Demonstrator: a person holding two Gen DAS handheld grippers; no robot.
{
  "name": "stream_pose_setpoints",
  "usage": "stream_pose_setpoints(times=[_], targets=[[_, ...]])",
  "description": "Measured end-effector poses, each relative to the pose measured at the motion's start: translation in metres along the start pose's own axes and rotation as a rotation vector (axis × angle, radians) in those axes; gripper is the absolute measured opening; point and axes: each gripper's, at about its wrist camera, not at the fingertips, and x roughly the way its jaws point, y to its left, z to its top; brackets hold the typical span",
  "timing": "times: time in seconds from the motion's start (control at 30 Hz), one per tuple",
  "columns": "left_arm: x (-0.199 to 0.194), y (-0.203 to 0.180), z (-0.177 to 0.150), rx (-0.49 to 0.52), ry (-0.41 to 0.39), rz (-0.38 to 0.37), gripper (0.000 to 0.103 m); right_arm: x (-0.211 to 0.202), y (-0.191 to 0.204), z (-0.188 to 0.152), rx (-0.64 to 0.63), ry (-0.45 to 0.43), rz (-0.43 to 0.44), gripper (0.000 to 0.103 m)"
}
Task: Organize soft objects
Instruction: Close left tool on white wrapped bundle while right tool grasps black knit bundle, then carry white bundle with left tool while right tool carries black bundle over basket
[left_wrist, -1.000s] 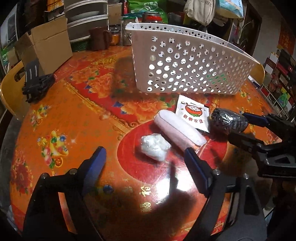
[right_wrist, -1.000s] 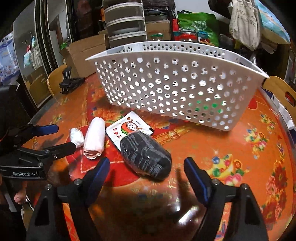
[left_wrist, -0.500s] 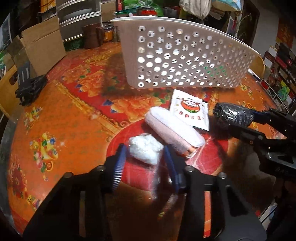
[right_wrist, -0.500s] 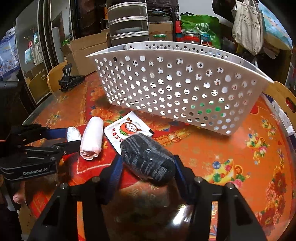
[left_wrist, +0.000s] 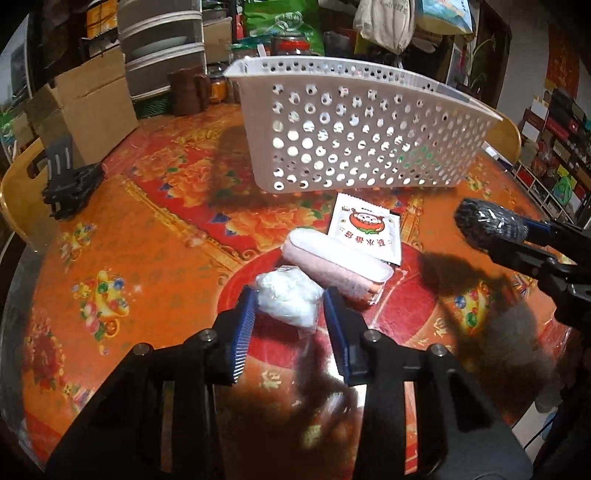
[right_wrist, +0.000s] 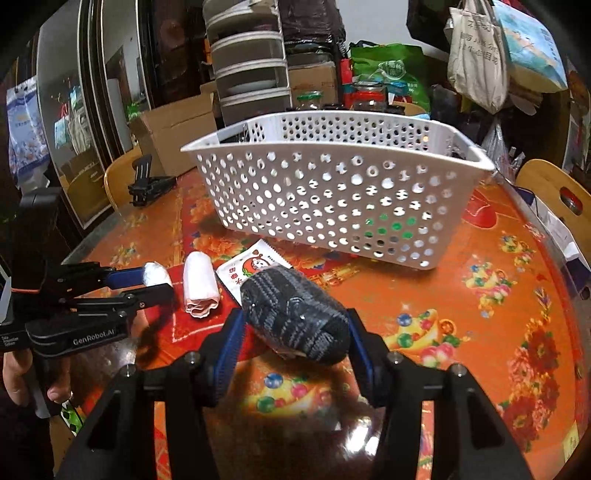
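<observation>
Left gripper (left_wrist: 288, 306): jaws closed in on the white wad (left_wrist: 288, 301), pads touching both sides, wad apparently just off the tabletop (left_wrist: 147, 258). Squeeze lightly, lift straight up; the pink roll (left_wrist: 336, 266) lies just beside the right pad and could snag. Sachet (left_wrist: 365, 229) lies flat behind the roll, near the basket (left_wrist: 354, 147). Right gripper (right_wrist: 291, 325): jaws clamped on the dark sock bundle (right_wrist: 295, 317), raised off the tabletop. Basket wall is tall, so I'd clear the rim before dropping. Open tabletop right of the basket; tabletop edge close on both sides.
</observation>
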Motion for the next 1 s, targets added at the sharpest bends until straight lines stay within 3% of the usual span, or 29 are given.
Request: stream_pose_setpoints(times=[0.53, 1.0], targets=[[-0.067, 0.001, 0.009, -0.023, -0.135, -0.002, 0.035, -0.067, -0.026, -0.002, 0.049, -0.105, -0.030, 0.053], [-0.107, -0.010, 0.043, 0.017, -0.197, -0.027, 0.035, -0.102, -0.039, 0.019, 0.058, -0.164, -0.058, 0.053]])
